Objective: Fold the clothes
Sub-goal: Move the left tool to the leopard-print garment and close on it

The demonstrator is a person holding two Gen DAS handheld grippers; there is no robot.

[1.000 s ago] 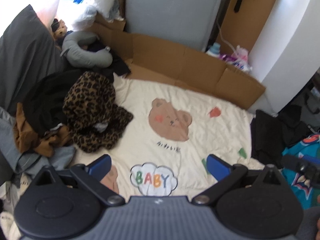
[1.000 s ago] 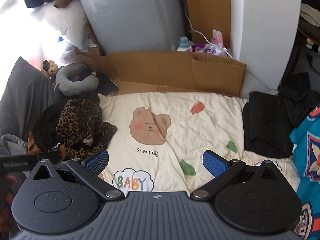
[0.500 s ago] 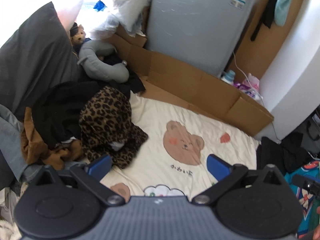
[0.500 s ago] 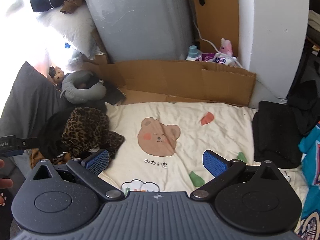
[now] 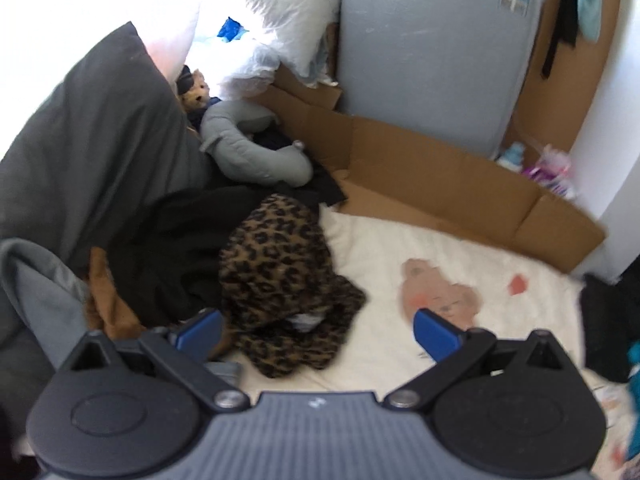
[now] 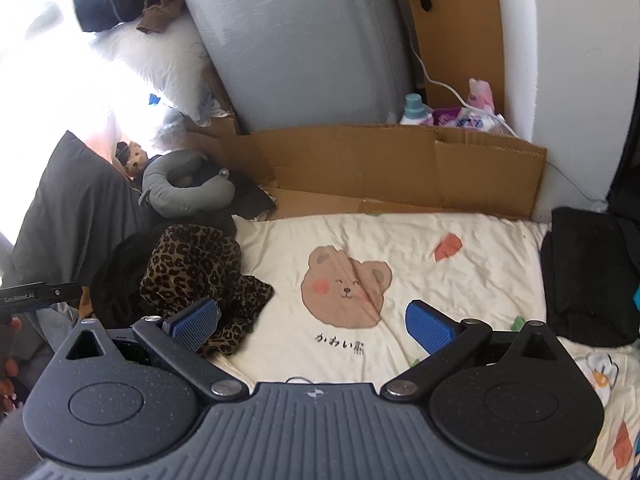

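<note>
left claw [image 5: 318, 330]: spread wide, nothing between its blue pads [image 5: 200, 330] — hangs above the bed's left side, over the edge of the clothes pile
right claw [image 6: 314, 324]: also released, empty, pads [image 6: 428, 330] well apart; hovers over the middle of the bed
leopard garment [image 5: 286, 280]: crumpled heap on the sheet, left of the bear print; in the right wrist view [image 6: 200, 272] it lies just behind the left pad
black clothes [image 5: 180, 248]: bunched up, touching the leopard garment on its left
brown garment [image 5: 106, 300]: partly under the black clothes, only an edge shows
grey cloth [image 5: 44, 284]: at the far left, near the brown garment — could be a jacket, view too blurred to tell
sheet [image 6: 440, 288]: cream, wrinkled, with a bear print [image 6: 346, 288], small red and green patches, lettering under the bear
black pile [image 6: 584, 276]: on the right edge of the bed, well apart from the leopard garment
dark pillow [image 5: 88, 152]: leaning up behind the clothes pile
neck pillow [image 5: 256, 148]: grey, curved, between dark pillow and cardboard; a small plush toy [image 5: 196, 94] just behind it
cardboard [image 6: 400, 168]: flattened box standing along the far side of the bed
grey panel [image 6: 296, 44]: upright behind the cardboard, wrapped in film
bottle [image 6: 414, 110]: behind the cardboard, beside pink packets
hand [image 6: 8, 360]: sliver at the left edge of the right wrist view, below the other gripper's body
</note>
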